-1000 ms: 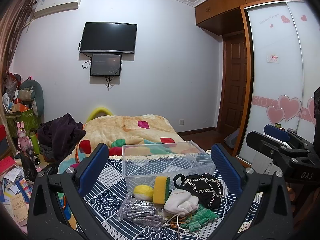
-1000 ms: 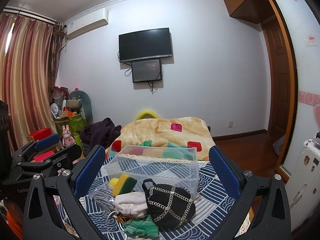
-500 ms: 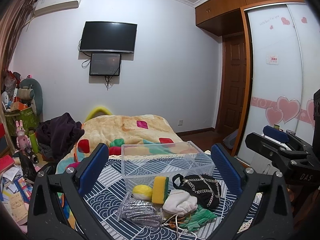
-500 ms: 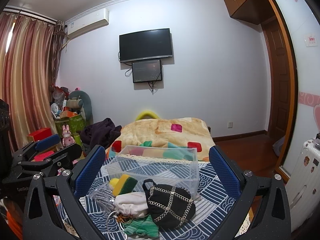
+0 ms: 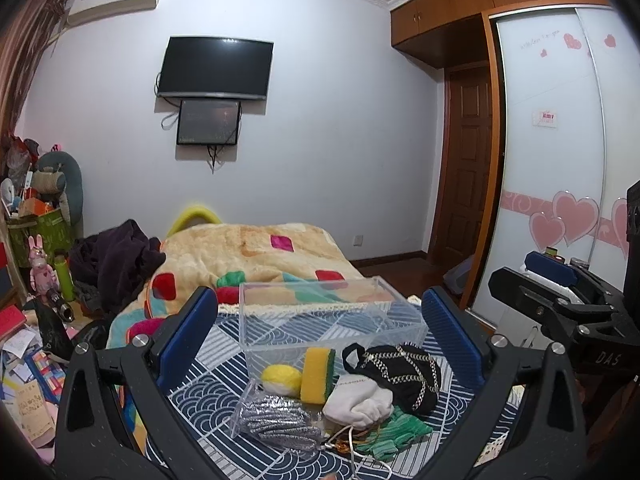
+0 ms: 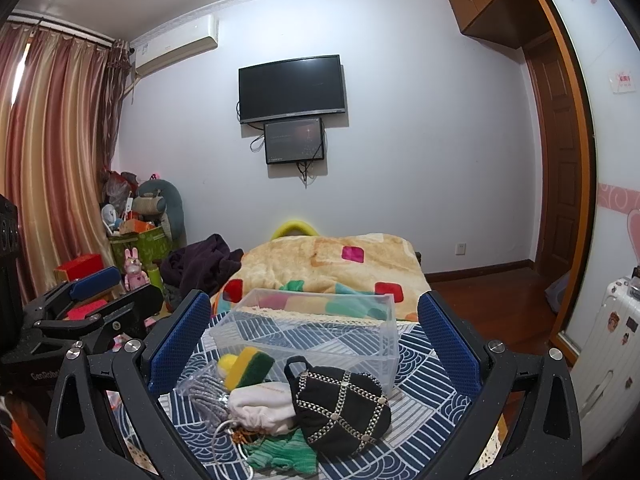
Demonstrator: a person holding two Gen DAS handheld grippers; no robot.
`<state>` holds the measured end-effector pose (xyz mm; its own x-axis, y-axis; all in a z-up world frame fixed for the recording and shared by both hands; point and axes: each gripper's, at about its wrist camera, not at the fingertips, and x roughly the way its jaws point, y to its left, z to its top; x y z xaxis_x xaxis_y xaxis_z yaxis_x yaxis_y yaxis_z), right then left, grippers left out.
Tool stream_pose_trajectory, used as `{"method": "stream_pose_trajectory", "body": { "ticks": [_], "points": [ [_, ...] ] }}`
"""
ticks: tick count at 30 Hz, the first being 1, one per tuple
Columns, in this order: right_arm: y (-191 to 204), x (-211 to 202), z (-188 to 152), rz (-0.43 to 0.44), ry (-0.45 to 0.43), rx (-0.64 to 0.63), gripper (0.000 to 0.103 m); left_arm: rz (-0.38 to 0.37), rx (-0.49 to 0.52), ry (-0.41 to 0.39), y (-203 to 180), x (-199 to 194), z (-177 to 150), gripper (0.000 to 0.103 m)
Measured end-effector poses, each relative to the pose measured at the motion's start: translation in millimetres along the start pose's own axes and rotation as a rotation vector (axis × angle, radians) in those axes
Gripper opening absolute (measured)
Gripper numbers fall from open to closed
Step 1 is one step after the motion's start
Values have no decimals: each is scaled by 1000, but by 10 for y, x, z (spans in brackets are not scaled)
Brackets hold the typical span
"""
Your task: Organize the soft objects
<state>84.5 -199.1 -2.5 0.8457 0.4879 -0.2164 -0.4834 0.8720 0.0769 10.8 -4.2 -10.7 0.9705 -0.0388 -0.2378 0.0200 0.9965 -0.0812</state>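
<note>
A pile of soft things lies on a blue patterned cloth [image 5: 224, 368] in front of a clear plastic box [image 5: 332, 320]: a black chain-trimmed bag [image 5: 400, 372], a white pouch [image 5: 360, 400], a yellow-green sponge [image 5: 318, 374], a yellow ball [image 5: 280, 378], a silver bundle in a bag [image 5: 276, 426], a green cloth [image 5: 396, 436]. My left gripper [image 5: 320, 340] is open and empty above them. In the right wrist view my right gripper [image 6: 314, 344] is open and empty over the black bag [image 6: 344, 404], pouch [image 6: 264, 404], sponge [image 6: 250, 366] and box [image 6: 312, 328].
A bed with an orange patchwork blanket [image 5: 248, 256] lies behind the box. Clutter and toys [image 5: 40, 272] fill the floor at left. A wardrobe with heart stickers [image 5: 560, 160] stands at right. A white suitcase [image 6: 608, 340] stands at right in the right wrist view.
Both views barely shift; the left camera has tilted very slightly. Neither gripper has opened, shut or taken hold of anything.
</note>
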Motion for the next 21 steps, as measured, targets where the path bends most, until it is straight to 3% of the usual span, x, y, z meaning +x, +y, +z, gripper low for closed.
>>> {"method": "stream_pose_trajectory", "body": {
  "ticks": [7,13,15,21],
  "points": [
    [-101,197,-235,6,121,19,103,-51,-36,130,41,334,-260,103],
    [-279,485,-503,3,271,84,103,-45,-63,244,74,675,-509,74],
    [-356,549,-574,7,298,112,103,-44,-69,263,107,753,-561,58],
    [-414,680,-790,35,380,146,103,-39,-76,325,157,970,-708,48]
  ]
}}
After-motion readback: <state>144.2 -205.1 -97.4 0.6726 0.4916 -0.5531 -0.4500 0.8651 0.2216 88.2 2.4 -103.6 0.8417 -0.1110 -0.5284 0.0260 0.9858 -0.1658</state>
